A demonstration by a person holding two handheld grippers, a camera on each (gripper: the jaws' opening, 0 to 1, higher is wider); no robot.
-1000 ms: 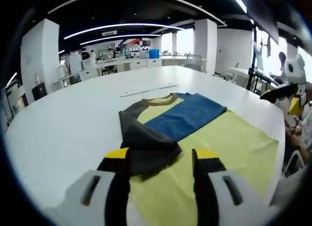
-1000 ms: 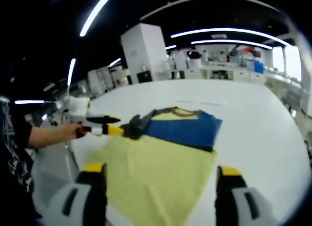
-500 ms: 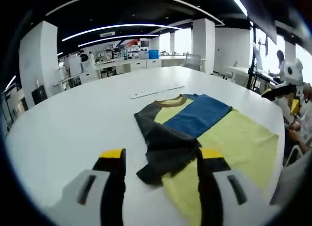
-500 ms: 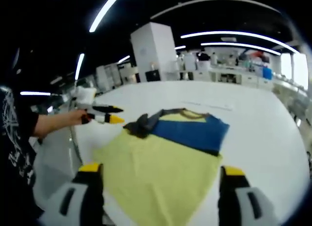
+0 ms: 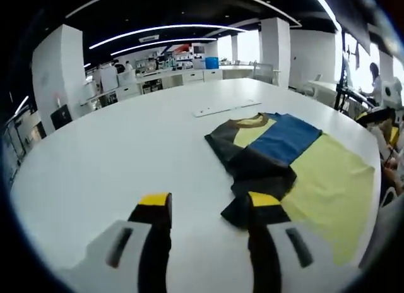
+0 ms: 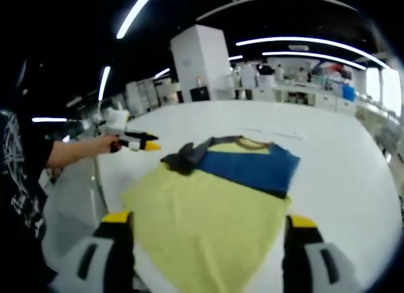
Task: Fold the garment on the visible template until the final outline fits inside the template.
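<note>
The garment [image 5: 315, 173] lies flat on the white table [image 5: 126, 154]. It has a yellow body, a blue chest band [image 5: 284, 138] and a dark grey collar. One dark grey sleeve [image 5: 255, 176] is folded in over the garment. My left gripper [image 5: 209, 208] is open over bare table, and its right jaw is beside the sleeve's end. In the right gripper view the garment [image 6: 208, 208] spreads ahead, with the left gripper [image 6: 142, 143] off its left side in a hand. My right gripper [image 6: 208, 242] is open above the yellow hem.
A thin white strip [image 5: 227, 108] lies on the table beyond the collar, and appears as a strip [image 6: 271, 132] in the right gripper view too. The person's arm [image 6: 69, 154] reaches in from the left. The table edge [image 6: 107, 198] runs close by. Pillars and benches stand far behind.
My left gripper has drawn back off the dark sleeve and away from the garment, leaving the sleeve folded inward. The right gripper has hardly moved.
</note>
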